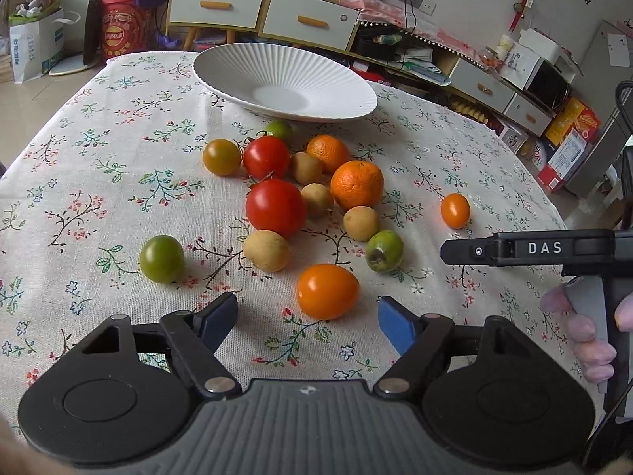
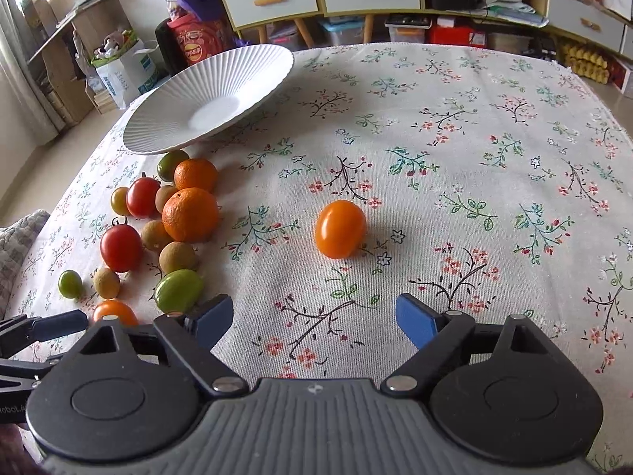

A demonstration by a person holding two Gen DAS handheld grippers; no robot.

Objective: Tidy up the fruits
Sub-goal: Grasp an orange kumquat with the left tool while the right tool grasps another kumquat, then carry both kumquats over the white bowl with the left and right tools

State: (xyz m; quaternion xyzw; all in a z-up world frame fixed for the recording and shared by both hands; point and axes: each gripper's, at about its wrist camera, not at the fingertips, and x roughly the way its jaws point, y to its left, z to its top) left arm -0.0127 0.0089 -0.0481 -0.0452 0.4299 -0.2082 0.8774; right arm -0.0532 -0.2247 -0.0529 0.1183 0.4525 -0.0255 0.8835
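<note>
Fruit is lying loose on the floral-print cotton tablecloth (image 1: 99, 182), and we are holding both tools low over it. Our left gripper (image 1: 306, 318) is sitting with its blue-padded tongs spread apart and gripping nothing; a glossy orange oval cherry tomato (image 1: 327, 291) is resting just ahead at twelve o'clock. Beyond it, two round red tomatoes (image 1: 276, 208), two dimpled oranges (image 1: 357, 184), several tan longans (image 1: 266, 250) and small green tomatoes (image 1: 162, 253) are crowding together. At twelve o'clock past the cluster the ribbed white ceramic plate (image 1: 285, 75) is standing bare. At three o'clock, white letters reading "DAS" are showing on a black tool body.

Our right gripper (image 2: 314, 318) is likewise holding its tongs wide apart, closed on nothing. A lone orange cherry tomato (image 2: 340, 228) is sitting well apart from the pile, at twelve o'clock ahead of its fingers. The pile is lying at nine to ten o'clock, the plate at eleven.
</note>
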